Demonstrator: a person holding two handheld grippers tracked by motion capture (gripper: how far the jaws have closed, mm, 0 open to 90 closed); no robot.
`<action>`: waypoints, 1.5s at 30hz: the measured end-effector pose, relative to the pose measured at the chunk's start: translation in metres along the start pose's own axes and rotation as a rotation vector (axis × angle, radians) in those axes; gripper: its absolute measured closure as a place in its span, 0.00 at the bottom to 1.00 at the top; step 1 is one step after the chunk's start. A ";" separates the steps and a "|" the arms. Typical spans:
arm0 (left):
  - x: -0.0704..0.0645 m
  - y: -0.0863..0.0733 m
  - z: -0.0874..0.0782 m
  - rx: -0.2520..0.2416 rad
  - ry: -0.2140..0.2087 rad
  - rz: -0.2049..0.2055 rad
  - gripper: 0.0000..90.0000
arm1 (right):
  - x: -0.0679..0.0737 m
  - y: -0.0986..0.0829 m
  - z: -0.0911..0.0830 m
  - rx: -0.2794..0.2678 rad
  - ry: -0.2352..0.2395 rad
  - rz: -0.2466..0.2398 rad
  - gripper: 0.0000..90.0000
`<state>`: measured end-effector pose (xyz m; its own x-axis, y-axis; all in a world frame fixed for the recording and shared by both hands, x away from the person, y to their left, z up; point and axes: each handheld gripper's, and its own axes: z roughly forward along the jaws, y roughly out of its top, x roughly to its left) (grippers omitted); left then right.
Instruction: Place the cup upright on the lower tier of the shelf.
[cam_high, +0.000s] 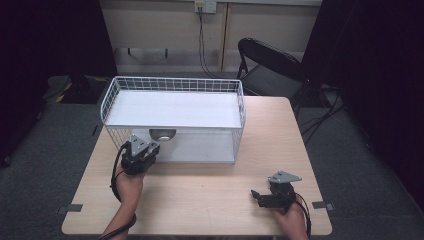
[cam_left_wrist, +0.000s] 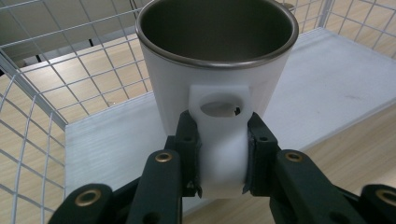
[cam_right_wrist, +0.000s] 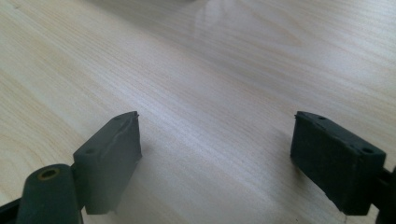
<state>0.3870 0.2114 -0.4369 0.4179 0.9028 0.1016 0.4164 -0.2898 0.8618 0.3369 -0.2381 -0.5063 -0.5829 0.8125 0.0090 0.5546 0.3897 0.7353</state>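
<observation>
Left gripper (cam_high: 150, 149) at front left of white wire-mesh rack (cam_high: 111, 95), jaws pinching white flat handle (cam_left_wrist: 223, 149) of white cup with steel-lined inside (cam_left_wrist: 219, 60). Cup upright, mouth open upward, under rack's upper white shelf (cam_high: 172, 108), at lower shelf's (cam_left_wrist: 116, 144) front edge. Right gripper (cam_high: 257, 196) well apart, low over light wooden table (cam_high: 210, 195) near front right, jaws spread wide, nothing between them.
</observation>
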 end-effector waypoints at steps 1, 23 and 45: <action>0.000 0.000 0.001 0.000 -0.001 -0.001 0.80 | 0.000 0.000 0.000 0.000 0.000 0.000 0.17; 0.001 -0.004 0.018 -0.008 0.024 -0.050 0.80 | 0.000 0.000 0.000 0.000 0.000 0.000 0.17; 0.002 -0.005 0.022 -0.034 0.027 -0.130 0.78 | 0.000 0.000 0.000 0.000 0.000 0.000 0.17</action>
<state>0.4041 0.2080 -0.4522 0.3404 0.9403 0.0010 0.4376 -0.1594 0.8849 0.3369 -0.2381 -0.5063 -0.5830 0.8124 0.0090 0.5545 0.3897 0.7353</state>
